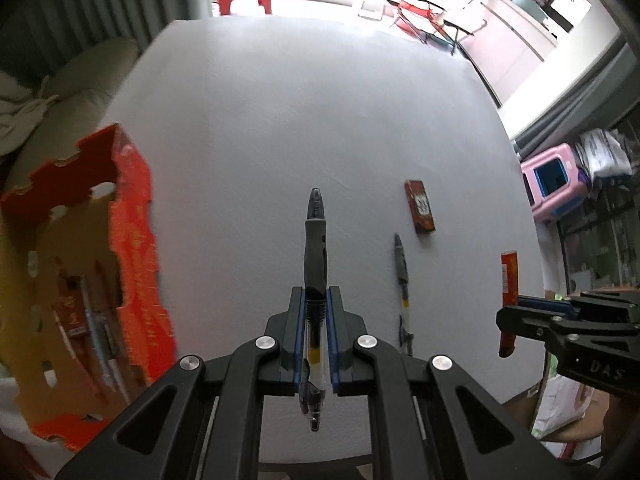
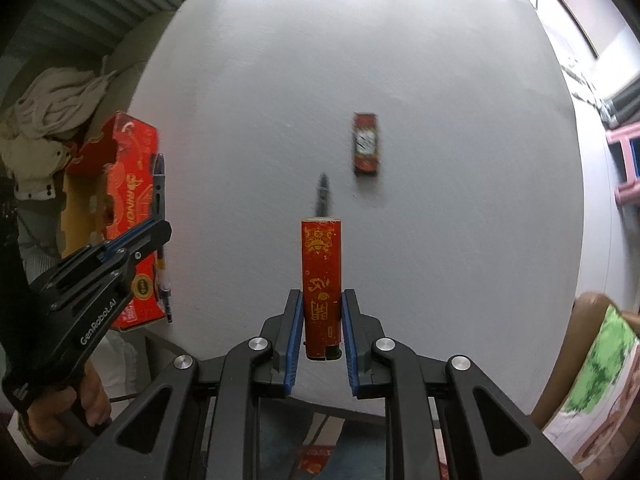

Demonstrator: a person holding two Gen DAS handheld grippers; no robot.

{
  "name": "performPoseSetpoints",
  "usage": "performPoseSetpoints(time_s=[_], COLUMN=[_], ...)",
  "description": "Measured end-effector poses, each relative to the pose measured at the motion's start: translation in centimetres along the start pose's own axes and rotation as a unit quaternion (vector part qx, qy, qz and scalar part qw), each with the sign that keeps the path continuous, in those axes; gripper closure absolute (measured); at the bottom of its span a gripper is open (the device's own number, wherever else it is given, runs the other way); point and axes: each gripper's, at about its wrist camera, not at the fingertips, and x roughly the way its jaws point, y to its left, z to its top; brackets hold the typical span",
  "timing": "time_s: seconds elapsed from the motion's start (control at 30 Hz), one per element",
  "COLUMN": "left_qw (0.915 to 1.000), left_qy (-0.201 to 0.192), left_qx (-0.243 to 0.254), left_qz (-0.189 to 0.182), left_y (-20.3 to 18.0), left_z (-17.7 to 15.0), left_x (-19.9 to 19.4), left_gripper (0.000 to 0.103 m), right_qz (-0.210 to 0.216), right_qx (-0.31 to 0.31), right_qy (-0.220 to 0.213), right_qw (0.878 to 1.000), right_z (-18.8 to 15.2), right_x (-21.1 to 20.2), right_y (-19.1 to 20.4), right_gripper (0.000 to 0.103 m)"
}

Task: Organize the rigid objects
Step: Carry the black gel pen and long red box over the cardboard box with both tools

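My left gripper [image 1: 316, 294] is shut on a black pen [image 1: 315, 248] and holds it above the white table, tip pointing away. It also shows in the right wrist view [image 2: 160, 216]. My right gripper [image 2: 322, 300] is shut on a tall red box [image 2: 322, 276] with gold print, seen in the left wrist view [image 1: 509, 280] too. A second pen [image 1: 401, 276] lies on the table between the grippers. A small red box [image 1: 420, 212] lies flat beyond it, also in the right wrist view [image 2: 366, 144].
An open orange cardboard box [image 1: 132, 240] stands at the table's left edge and holds pens and a red item; it also shows in the right wrist view [image 2: 128, 184]. A beige sofa [image 1: 80, 80] with cloth is behind it. A pink stool [image 1: 556, 184] stands right of the table.
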Motion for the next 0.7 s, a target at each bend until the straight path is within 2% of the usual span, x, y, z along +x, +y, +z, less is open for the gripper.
performPoseSetpoints(time_s=[0.33,0.7], left_qw=[0.9962,0.9861], left_qy=[-0.046,-0.079], left_qx=[-0.072,-0.139], left_qz=[0.018,0.046], left_y=[5.2,11.4], left_z=[0.1,-1.5], left_x=[-2.0,-4.8], left_gripper=[0.093,0.093], right_qz=[0.0,0.009], right_qx=[-0.077,-0.177], right_qy=[-0.015,-0.019], right_qw=[0.997,0.984], right_z=[2.0,3.2], right_x=[-1.5,-0.6], right_y=[6.1,15.6], right_gripper=[0.083,0.083])
